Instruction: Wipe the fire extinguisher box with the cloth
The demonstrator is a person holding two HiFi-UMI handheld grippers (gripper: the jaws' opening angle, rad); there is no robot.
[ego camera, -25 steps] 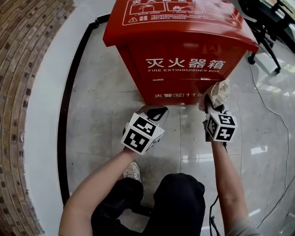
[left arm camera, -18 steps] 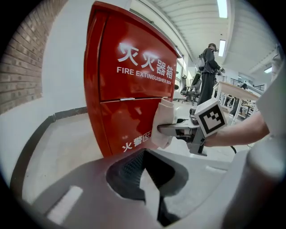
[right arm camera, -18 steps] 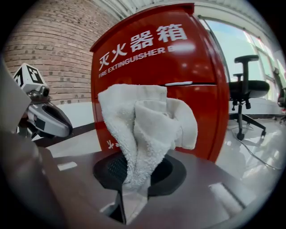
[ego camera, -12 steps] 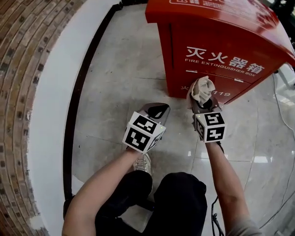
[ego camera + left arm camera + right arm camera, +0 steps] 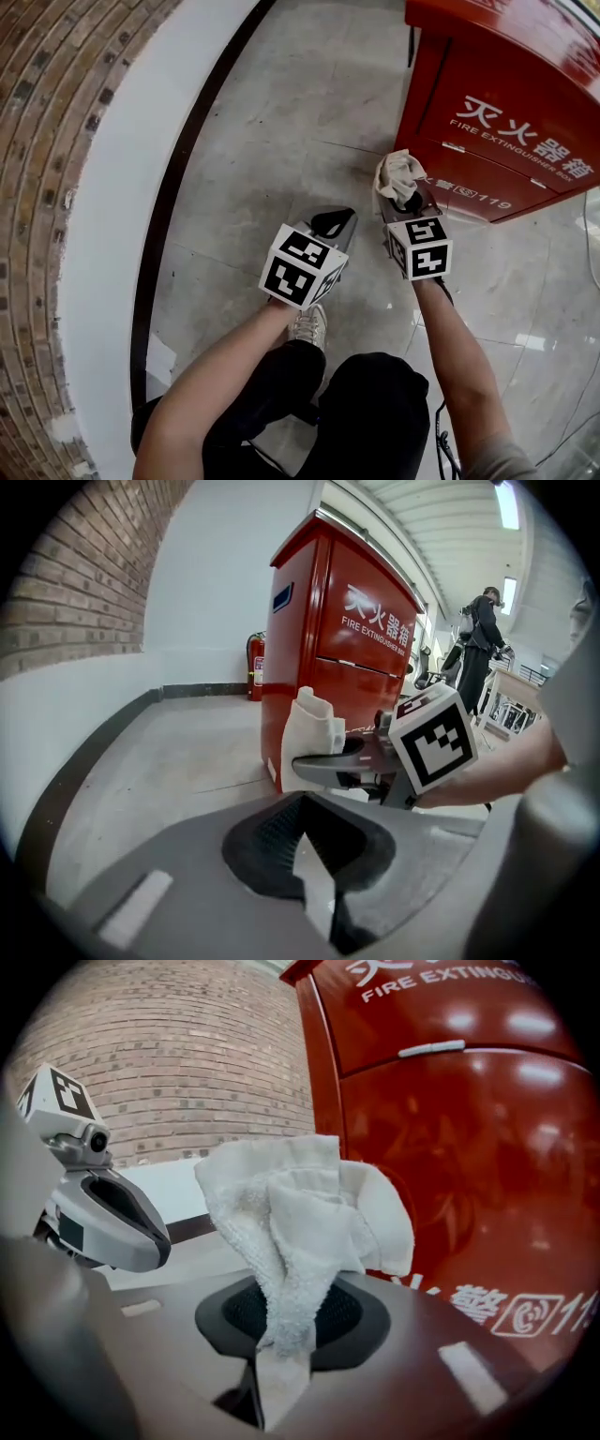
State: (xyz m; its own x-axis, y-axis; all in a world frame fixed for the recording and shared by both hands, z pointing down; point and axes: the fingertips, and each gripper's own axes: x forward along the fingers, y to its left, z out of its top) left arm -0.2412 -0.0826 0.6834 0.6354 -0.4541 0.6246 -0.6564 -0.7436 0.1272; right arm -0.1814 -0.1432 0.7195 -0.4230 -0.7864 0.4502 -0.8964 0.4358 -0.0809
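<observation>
Cloth (image 5: pixel 397 174) pinched in the right gripper (image 5: pixel 405 200) is hovering just beside the lower left front corner of the fire extinguisher box (image 5: pixel 506 141), nearer than the closed, empty left gripper (image 5: pixel 334 225).

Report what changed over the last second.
The right gripper carried the crumpled white cloth leftward along the lower front of the red fire extinguisher box, from near its right side to its left corner. The left gripper followed alongside. Unchanged: the right gripper still clamps the cloth; the left gripper stays empty, off the box.
</observation>
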